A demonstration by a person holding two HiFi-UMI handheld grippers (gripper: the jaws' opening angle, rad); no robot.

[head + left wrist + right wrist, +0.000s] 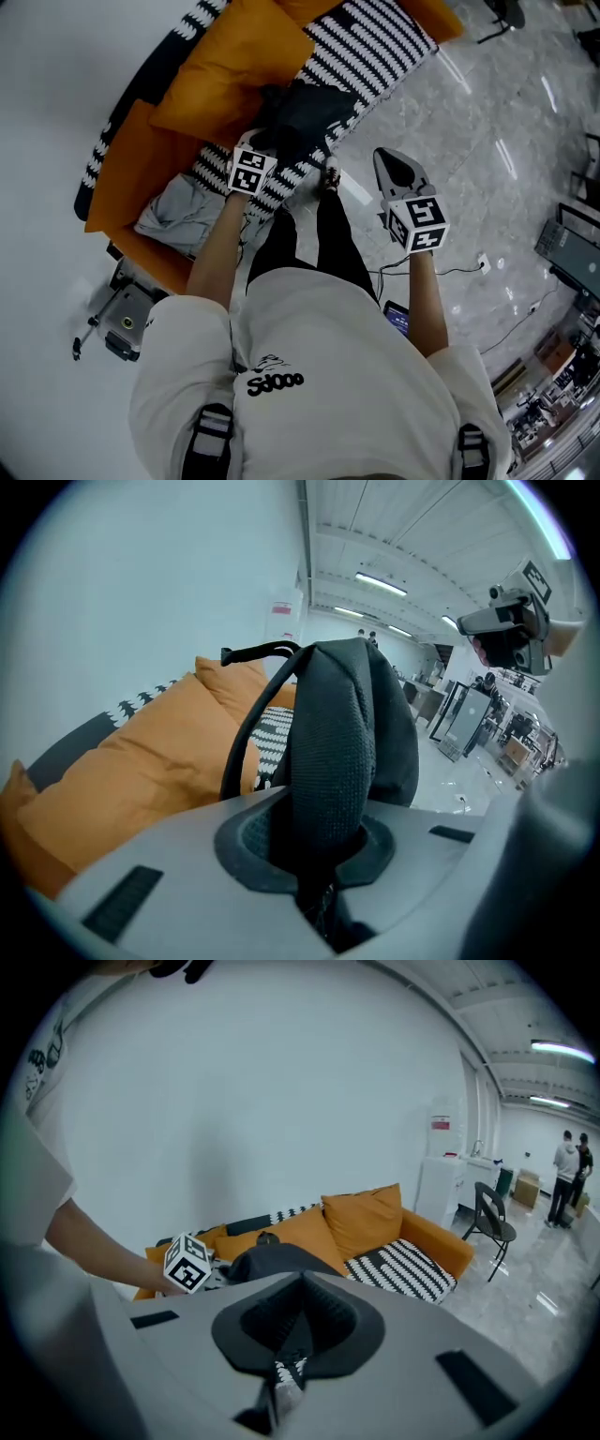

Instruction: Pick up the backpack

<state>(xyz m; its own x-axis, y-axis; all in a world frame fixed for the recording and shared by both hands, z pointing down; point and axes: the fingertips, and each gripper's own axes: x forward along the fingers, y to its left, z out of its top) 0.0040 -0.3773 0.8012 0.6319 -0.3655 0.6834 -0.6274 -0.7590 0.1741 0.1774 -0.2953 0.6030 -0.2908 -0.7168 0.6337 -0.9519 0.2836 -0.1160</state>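
While the left gripper (319, 888) is clamped on a fold of the black backpack (330, 742), which sits at the sofa's (120, 192) front edge, the right gripper (398, 173) is closed on nothing over the floor. Risk: a one-sided fabric pinch could slip and the bag could sag or drop.

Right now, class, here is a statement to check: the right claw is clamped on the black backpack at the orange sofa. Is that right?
Not quite: it names the wrong claw. The left claw is clamped on the black backpack at the orange sofa. The left gripper view shows the dark fabric pinched between its jaws.
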